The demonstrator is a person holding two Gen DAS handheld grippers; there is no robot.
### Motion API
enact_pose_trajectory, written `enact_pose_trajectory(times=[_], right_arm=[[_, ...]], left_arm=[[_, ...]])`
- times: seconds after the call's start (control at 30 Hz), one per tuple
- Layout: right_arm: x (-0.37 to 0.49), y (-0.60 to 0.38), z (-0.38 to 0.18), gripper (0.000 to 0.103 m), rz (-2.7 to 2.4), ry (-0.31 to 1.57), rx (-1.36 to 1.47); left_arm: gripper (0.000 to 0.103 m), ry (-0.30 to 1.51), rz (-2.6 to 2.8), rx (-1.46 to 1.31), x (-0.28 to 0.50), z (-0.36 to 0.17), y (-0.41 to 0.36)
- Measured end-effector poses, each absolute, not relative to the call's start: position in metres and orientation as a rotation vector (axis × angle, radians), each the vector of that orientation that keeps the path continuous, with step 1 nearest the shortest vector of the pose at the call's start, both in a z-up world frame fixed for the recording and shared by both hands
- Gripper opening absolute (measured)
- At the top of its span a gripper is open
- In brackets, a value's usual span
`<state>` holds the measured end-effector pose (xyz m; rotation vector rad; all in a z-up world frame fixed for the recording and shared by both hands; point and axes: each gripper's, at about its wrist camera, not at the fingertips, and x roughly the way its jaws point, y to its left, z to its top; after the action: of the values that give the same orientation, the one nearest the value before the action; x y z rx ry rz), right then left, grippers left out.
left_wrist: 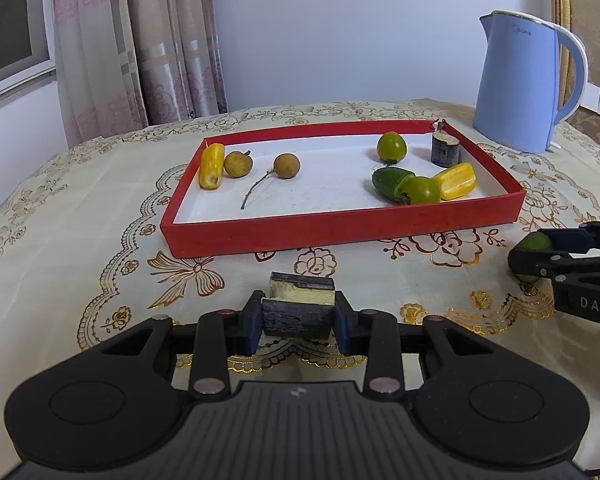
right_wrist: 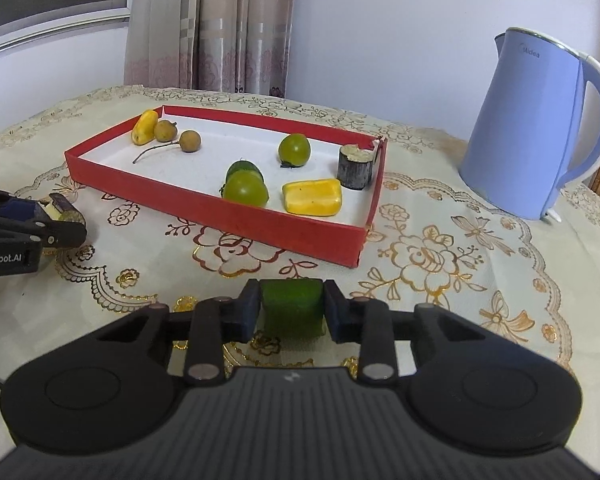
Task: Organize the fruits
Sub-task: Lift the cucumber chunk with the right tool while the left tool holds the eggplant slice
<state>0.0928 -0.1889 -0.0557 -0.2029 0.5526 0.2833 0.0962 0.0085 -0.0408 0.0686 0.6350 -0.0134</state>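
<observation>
An embroidered cream cloth covers the surface [left_wrist: 100, 240], with a pale blue kettle [right_wrist: 532, 128] standing at its far right. Left of the kettle lies a shallow red tray [left_wrist: 340, 226] with a white floor. It holds two yellow pieces, two brown round fruits, one on a stem, several green fruits and a dark cane stub [right_wrist: 355, 168] in its far right corner.

The left claw [left_wrist: 299, 320] is clamped on a dark-skinned cane piece [left_wrist: 298, 314] with a pale cut face, low over the cloth just near of the tray; the right wrist view catches only a sliver of that piece at its left edge.

The right claw [right_wrist: 291, 308] is clamped on a green fruit chunk [right_wrist: 292, 304] near the tray's near right corner. The left wrist view shows it side on, rounded and half hidden by the fingers [left_wrist: 540, 264].
</observation>
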Motion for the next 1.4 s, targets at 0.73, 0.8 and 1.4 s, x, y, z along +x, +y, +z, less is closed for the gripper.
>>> enact_pose_trajectory(times=[0.73,0.8,1.4], right_arm=[[0.08,-0.19,-0.058,0.036,0.253,0.575,-0.218],[0.08,-0.19,-0.059,0.036,0.246,0.576,-0.207],[0.098,-0.189,-0.062,0.032,0.215,0.59,-0.127]], left_arm=[[0.034,0.62,-0.034,0.07,0.092,-0.037,0.008],[0.034,0.621,-0.031,0.069,0.093,-0.037,0.009],[0.034,0.624,-0.045,0.064,0.093,-0.038,0.008]])
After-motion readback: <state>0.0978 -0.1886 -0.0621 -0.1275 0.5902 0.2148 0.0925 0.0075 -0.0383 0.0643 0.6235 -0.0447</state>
